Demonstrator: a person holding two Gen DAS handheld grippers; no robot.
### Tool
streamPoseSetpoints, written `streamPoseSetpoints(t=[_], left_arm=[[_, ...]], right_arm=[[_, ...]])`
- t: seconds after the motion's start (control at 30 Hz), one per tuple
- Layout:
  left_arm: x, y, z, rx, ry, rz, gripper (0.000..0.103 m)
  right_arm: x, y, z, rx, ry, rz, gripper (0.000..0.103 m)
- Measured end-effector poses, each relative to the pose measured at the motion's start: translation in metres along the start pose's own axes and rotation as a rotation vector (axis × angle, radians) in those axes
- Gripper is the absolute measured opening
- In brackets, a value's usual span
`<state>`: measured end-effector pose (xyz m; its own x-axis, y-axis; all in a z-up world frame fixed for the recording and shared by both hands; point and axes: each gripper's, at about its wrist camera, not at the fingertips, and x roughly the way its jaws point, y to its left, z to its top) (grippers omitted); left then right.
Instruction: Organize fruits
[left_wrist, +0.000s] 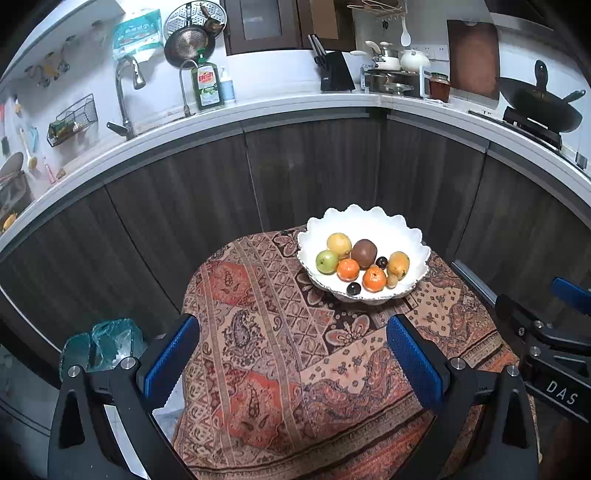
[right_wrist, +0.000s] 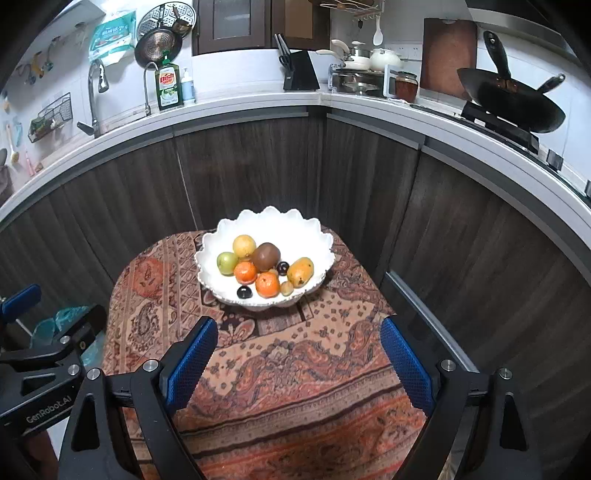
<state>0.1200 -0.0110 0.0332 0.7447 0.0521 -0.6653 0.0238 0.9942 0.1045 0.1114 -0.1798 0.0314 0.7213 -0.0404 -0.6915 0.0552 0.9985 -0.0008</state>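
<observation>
Both the left tool (left_wrist: 291, 360) and right tool (right_wrist: 299, 360) hang spread and empty over the patterned worktop (right_wrist: 295, 387). The fruits sit heaped in the white bowl (right_wrist: 221, 230); the dark plum (right_wrist: 244, 292), perhaps loose, could roll if bumped.

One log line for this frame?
left gripper open, empty | right gripper open, empty | fruits in white bowl | on patterned cloth

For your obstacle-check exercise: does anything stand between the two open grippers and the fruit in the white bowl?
Nothing visible does. Between the right gripper, the left gripper and the white bowl lies only bare patterned cloth. The fruit sits uncovered, open from above.
</observation>
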Motion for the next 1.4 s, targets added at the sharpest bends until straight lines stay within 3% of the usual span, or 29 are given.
streamPoseSetpoints(t=[0.43,1.4], left_arm=[[-0.025,0.004,-0.005,-0.028,-0.01,-0.004,0.103],[-0.037,0.002,-0.006,-0.027,-0.028,-0.014,0.103]], right_arm=[[-0.025,0.0,-0.006,-0.002,-0.029,-0.02,0.091],[-0.036,0.0,-0.007,0.005,-0.048,-0.013,0.091]])
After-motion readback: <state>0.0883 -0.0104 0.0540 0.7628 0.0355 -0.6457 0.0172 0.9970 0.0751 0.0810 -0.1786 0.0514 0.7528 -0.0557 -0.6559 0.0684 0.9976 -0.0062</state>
